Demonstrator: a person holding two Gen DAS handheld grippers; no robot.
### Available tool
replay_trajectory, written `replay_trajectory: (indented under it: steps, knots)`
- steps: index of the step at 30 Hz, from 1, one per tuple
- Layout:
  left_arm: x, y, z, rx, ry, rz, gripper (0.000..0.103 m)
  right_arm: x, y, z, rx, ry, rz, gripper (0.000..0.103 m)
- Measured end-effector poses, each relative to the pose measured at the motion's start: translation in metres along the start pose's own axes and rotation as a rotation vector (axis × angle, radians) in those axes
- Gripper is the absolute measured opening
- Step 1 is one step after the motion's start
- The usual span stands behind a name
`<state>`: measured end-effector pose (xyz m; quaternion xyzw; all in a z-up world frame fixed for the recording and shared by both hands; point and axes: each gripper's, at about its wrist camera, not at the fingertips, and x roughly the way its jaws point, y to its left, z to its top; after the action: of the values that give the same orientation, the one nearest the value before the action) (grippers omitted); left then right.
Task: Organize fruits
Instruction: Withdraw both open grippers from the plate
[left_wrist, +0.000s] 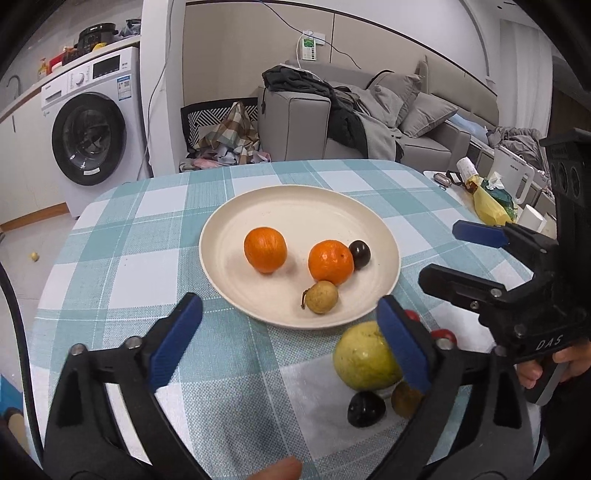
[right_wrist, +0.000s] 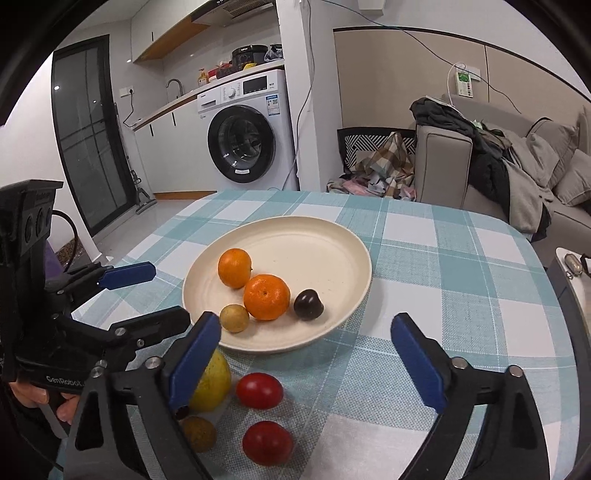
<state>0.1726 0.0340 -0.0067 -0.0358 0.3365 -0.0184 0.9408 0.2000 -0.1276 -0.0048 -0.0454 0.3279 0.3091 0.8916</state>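
Approx. halfway. Plate (right_wrist: 354, 254), ahead of both grippers, holds 2 oranges (right_wrist: 266, 296), a dark plum (right_wrist: 308, 304) and a small yellow-brown fruit (right_wrist: 234, 317). Left gripper (left_wrist: 291, 339) and right gripper (right_wrist: 306, 358) both gape wide, empty. Left to move: yellow-green fruit (left_wrist: 364, 356), 2 red fruits (right_wrist: 259, 390) etc., just under the right gripper.

I see table cloth (left_wrist: 122, 266): teal/white check | plate (left_wrist: 295, 206): cream | oranges (left_wrist: 265, 249): orange | tomatoes (right_wrist: 259, 390): red | plum (right_wrist: 308, 304): dark purple | tongs pads (left_wrist: 177, 343): blue
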Motion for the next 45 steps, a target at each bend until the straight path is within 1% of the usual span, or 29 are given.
replay_trajectory:
  steps: [2,7,11,20,27,32,38,41,45]
  knots:
    - [-0.004,0.000,-0.002,-0.010,-0.001,-0.008,0.102,-0.003,-0.002,-0.002,0.000,-0.001,-0.004,0.102]
    - [-0.010,0.000,-0.005,-0.026,0.000,-0.019,0.102,-0.006,-0.008,-0.009,0.004,0.032,-0.009,0.103]
    - [-0.012,-0.002,-0.009,-0.024,0.003,-0.007,0.102,-0.009,-0.012,-0.014,0.020,0.047,-0.003,0.103]
    - [-0.012,-0.006,-0.017,-0.015,0.022,-0.003,0.102,-0.012,-0.013,-0.031,-0.008,0.097,-0.008,0.103]
    - [-0.014,-0.009,-0.024,-0.010,0.038,-0.007,0.102,-0.014,-0.009,-0.040,-0.038,0.125,0.017,0.103]
    - [-0.015,-0.011,-0.026,0.002,0.042,-0.017,0.102,-0.011,-0.010,-0.043,-0.029,0.148,0.050,0.103]
    - [-0.014,-0.012,-0.025,0.006,0.045,-0.020,0.102,-0.008,-0.010,-0.046,-0.037,0.173,0.061,0.103]
    - [-0.013,-0.012,-0.026,0.007,0.051,-0.020,0.102,-0.007,-0.007,-0.047,-0.055,0.177,0.047,0.103]
    - [-0.013,-0.013,-0.026,0.013,0.054,-0.022,0.102,-0.005,-0.006,-0.049,-0.069,0.193,0.050,0.103]
